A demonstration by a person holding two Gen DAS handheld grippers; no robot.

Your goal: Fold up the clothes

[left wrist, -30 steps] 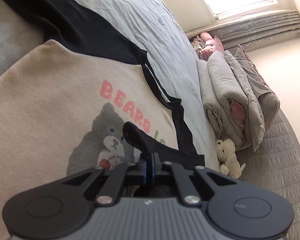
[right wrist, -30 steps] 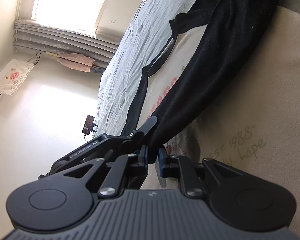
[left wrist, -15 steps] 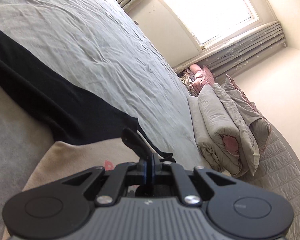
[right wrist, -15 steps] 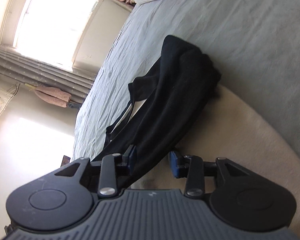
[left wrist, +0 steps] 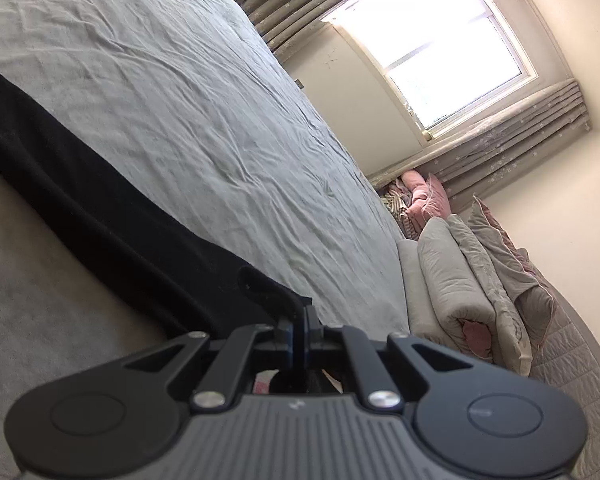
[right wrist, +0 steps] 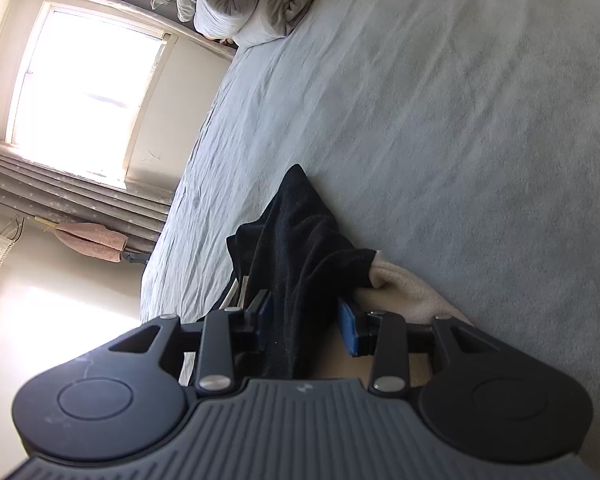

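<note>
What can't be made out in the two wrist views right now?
- Left wrist: the shirt's printed front is hidden; only black trim and its beige back show. What the shut left gripper pinches is hidden by its own fingers.
- Right wrist: the open right gripper's body cuts off the black sleeve between the pads.
- Both: window blown out.

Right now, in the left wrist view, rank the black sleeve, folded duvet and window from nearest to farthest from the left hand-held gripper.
1. Black sleeve, clamped in the left hand-held gripper.
2. Folded duvet, on the right of the bed.
3. Window, on the far wall.
</note>
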